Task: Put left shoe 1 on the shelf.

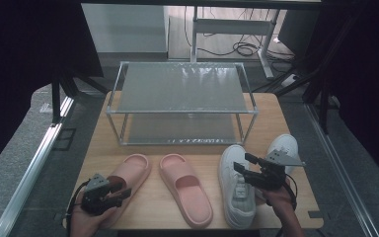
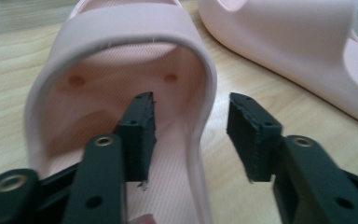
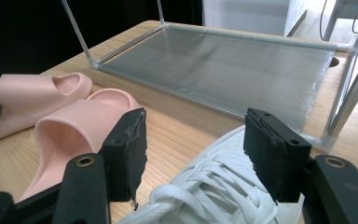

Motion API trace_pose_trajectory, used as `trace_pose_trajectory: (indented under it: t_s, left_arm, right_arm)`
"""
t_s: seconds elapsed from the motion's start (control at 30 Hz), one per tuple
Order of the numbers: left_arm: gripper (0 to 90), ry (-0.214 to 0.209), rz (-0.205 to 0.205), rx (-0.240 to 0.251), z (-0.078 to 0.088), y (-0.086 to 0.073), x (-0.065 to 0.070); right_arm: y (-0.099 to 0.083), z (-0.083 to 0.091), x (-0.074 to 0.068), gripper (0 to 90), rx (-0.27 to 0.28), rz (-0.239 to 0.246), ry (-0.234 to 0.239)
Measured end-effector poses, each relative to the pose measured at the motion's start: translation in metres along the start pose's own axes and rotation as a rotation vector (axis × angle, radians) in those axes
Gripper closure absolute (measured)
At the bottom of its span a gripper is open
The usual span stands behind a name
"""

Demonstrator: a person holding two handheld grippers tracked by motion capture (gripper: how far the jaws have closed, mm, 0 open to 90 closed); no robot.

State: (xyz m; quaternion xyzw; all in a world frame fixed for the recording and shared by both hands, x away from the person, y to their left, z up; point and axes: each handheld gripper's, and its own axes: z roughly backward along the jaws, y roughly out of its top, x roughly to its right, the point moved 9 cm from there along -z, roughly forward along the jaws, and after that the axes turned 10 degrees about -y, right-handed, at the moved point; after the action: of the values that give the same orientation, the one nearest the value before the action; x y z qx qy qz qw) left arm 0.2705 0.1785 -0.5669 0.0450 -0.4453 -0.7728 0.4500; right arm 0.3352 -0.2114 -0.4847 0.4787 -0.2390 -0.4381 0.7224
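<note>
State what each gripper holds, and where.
Nothing held. The left gripper straddles the left pink slipper's side wall without pressing; the right gripper hovers open over the white sneaker.

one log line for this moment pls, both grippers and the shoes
left gripper: open, jaws astride side wall of left pink slipper | right gripper: open, above white sneaker | rack: bare

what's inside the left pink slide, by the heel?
One pad of the left gripper sits inside the left pink slide, the other outside its side wall. Ribbed footbed and two round marks show; the toe end is hidden under the strap.
</note>
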Motion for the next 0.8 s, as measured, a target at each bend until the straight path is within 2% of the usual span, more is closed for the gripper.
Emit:
trace_pose_trajectory:
  t_s: [0.17,0.3,0.37,0.4,0.43,0.47,0.57,0.7,0.8]
  left_arm:
    - [63.6,0.010,-0.013,-0.013,-0.010,0.005,-0.001]
    - [75.7,0.007,-0.022,-0.046,-0.019,0.004,-0.002]
    - [80.1,0.020,-0.036,-0.040,-0.019,0.005,-0.002]
    - [81.4,0.045,-0.058,-0.053,-0.018,0.006,-0.001]
    - [82.8,0.045,-0.058,-0.053,-0.018,0.006,-0.001]
    - [84.1,0.073,-0.077,-0.057,-0.017,0.009,-0.001]
    - [84.8,0.074,-0.071,-0.057,-0.015,0.011,-0.002]
    - [84.9,0.071,-0.054,-0.026,-0.012,0.020,-0.004]
    - [84.9,0.080,-0.050,0.013,-0.008,0.035,-0.006]
  right_arm:
    - [-0.001,0.002,0.003,39.6,0.002,-0.002,-0.007]
    - [-0.001,0.004,0.004,39.7,0.005,-0.008,-0.013]
    - [-0.002,0.004,0.004,39.7,0.003,-0.007,-0.014]
    - [-0.002,0.004,0.004,39.7,0.001,-0.007,-0.014]
    - [-0.002,0.004,0.004,39.7,0.001,-0.007,-0.014]
    - [-0.003,0.003,0.003,39.7,-0.002,-0.004,-0.014]
    - [-0.004,0.003,0.002,39.7,-0.004,-0.003,-0.012]
    - [-0.004,0.002,0.002,39.7,-0.004,0.000,-0.012]
    - [-0.004,0.003,0.003,39.7,-0.004,-0.007,-0.015]
